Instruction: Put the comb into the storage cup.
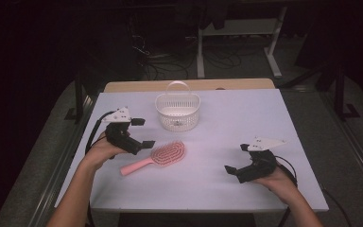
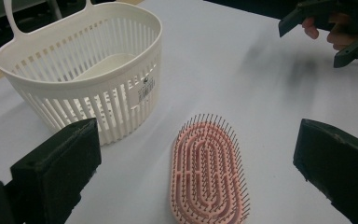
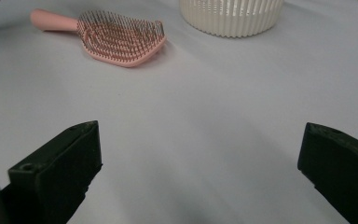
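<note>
Cropped items, gripper views
Pink oval plastic hairbrush (image 2: 208,173): handle cut off at bottom edge. White slotted plastic basket (image 3: 231,16): top cropped.

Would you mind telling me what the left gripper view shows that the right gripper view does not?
The left gripper view alone looks inside the basket, with its handle and label, and catches the right gripper, open, farther off. The right gripper view alone shows the hairbrush's pink handle. Both share the brush's bristles, the basket's slatted wall, the table and open jaws.
</note>
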### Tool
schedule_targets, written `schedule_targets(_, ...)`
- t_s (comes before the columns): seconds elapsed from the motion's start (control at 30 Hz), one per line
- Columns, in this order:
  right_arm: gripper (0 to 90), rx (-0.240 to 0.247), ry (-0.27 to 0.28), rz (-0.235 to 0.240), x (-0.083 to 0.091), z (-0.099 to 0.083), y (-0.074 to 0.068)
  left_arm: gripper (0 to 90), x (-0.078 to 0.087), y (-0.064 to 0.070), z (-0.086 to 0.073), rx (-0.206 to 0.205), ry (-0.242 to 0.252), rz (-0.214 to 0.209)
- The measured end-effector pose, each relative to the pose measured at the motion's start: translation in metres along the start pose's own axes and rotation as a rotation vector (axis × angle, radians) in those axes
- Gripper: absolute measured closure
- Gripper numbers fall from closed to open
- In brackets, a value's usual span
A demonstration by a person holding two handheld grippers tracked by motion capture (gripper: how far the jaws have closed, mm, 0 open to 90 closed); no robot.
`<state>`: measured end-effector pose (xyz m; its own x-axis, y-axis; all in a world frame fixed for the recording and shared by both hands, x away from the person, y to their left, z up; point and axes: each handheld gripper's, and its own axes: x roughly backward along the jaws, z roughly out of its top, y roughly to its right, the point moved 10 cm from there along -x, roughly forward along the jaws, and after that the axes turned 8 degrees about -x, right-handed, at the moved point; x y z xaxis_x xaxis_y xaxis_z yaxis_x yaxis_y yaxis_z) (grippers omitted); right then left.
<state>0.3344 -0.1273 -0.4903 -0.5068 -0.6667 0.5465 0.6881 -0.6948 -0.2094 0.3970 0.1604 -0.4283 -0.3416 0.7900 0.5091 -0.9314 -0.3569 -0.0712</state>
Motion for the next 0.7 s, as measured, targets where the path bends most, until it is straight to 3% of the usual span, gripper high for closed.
schedule_targets(0.33, 0.0, -0.018, 0.016, -0.005, 0.0029, 0.0017, 0.0027, 0.2, -0.0015, 0.0011, -0.0042, -0.021, -0.057, 0.000)
schedule_targets(0.7, 0.0, -0.011, 0.008, 0.005, 0.0004, 0.0012, 0.0006, 0.2, 0.0012, 0.0036, -0.0041, -0.027, -0.080, -0.007)
